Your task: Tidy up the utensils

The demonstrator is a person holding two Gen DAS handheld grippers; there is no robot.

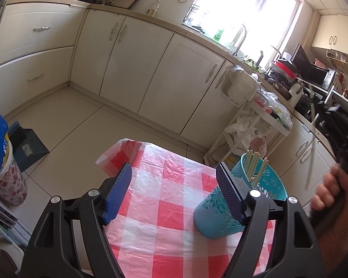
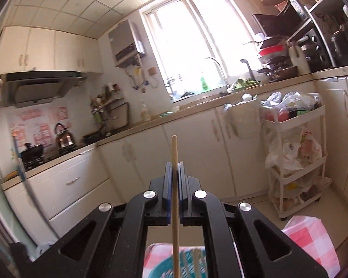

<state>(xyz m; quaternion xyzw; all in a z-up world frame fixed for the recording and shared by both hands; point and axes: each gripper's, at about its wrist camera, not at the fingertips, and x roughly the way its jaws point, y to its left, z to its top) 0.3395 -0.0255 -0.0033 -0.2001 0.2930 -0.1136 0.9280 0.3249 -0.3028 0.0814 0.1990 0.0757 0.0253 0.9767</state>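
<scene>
A teal perforated utensil holder (image 1: 218,210) stands on the red-and-white checked tablecloth (image 1: 160,199), with several wooden chopsticks (image 1: 252,162) standing in it. My left gripper (image 1: 174,185) is open and empty, its right finger just in front of the holder. My right gripper (image 2: 173,169) is shut on a single wooden chopstick (image 2: 174,153), held upright above the holder's rim (image 2: 164,271). The chopstick runs down between the jaws toward the holder. In the left wrist view the right gripper is a blurred dark shape in a hand (image 1: 331,190) at the right, with the chopstick (image 1: 312,159) blurred.
A white trolley (image 2: 294,162) with plastic bags stands by the cream cabinets (image 1: 164,69). A blue box (image 1: 27,146) lies on the floor and a floral container (image 1: 7,180) stands at the left of the table.
</scene>
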